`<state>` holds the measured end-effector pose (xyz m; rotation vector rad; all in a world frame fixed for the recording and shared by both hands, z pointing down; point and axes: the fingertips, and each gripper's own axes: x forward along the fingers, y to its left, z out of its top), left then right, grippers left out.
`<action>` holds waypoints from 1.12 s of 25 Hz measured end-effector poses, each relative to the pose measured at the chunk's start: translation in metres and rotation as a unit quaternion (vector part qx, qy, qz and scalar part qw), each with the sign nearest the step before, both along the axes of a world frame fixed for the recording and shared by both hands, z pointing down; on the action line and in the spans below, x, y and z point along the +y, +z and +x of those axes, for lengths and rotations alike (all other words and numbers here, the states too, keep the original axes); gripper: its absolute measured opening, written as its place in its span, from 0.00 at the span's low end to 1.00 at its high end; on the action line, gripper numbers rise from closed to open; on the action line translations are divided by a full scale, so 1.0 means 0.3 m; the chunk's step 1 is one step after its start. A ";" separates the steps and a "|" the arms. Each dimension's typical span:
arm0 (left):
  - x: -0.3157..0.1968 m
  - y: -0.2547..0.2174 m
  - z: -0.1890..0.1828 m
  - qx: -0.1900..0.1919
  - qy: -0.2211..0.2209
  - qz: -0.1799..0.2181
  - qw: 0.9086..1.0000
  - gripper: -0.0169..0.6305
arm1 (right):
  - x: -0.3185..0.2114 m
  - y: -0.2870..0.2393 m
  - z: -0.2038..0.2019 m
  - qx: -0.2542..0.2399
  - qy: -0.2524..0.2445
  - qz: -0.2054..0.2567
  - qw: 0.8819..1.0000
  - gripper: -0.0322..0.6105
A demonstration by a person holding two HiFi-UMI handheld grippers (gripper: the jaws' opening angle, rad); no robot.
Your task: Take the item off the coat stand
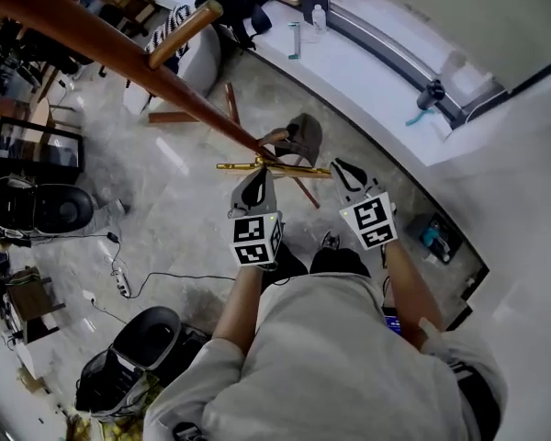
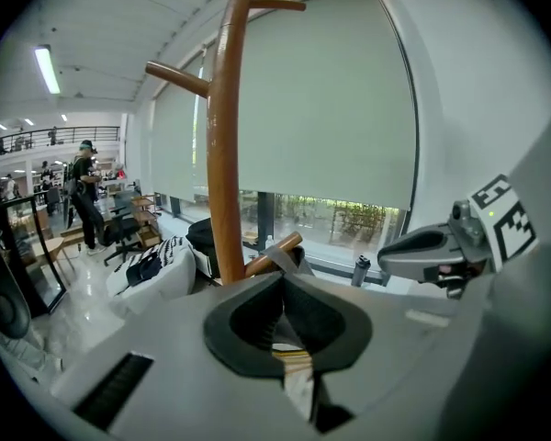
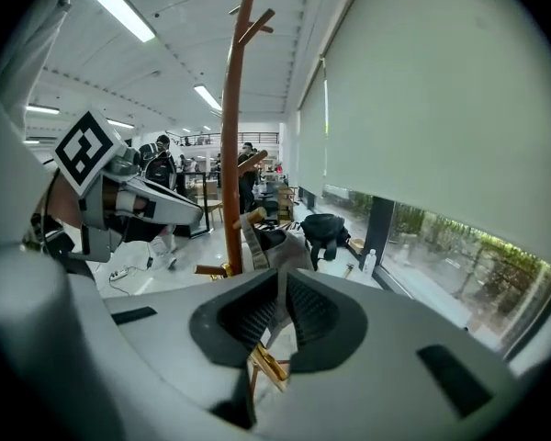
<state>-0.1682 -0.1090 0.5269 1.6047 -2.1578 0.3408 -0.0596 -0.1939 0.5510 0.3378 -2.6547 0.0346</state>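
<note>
Left tool and right tool each clamp gold hanger between jaws.

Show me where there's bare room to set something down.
Bare grey marble floor between the brown wooden coat stand and the black round chairs; also the white window ledge beside the clear bottle. Crowded: around those chairs.

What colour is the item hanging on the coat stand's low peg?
Grey. The hanging item shows best in the head view.

One coat stand — and, seemingly, one bag.
</note>
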 end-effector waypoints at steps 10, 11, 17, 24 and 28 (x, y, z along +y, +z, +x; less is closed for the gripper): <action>0.094 0.090 -0.048 0.017 -0.045 -0.022 0.999 0.05 | 0.030 0.149 -0.190 0.056 -0.074 -0.008 0.996 0.30; 0.088 0.100 -0.055 0.019 -0.049 -0.024 0.998 0.05 | 0.016 0.167 -0.204 0.063 -0.078 -0.006 0.995 0.30; 0.035 0.142 -0.112 0.020 -0.070 -0.035 0.997 0.05 | -0.089 0.274 -0.292 0.116 -0.093 0.040 0.988 0.41; 0.062 0.124 -0.128 0.019 -0.088 -0.037 0.995 0.05 | -0.070 0.317 -0.349 0.128 -0.103 0.031 0.986 0.43; 0.091 0.134 -0.136 0.023 -0.091 -0.042 0.995 0.05 | -0.064 0.287 -0.358 0.107 -0.097 0.034 0.989 0.22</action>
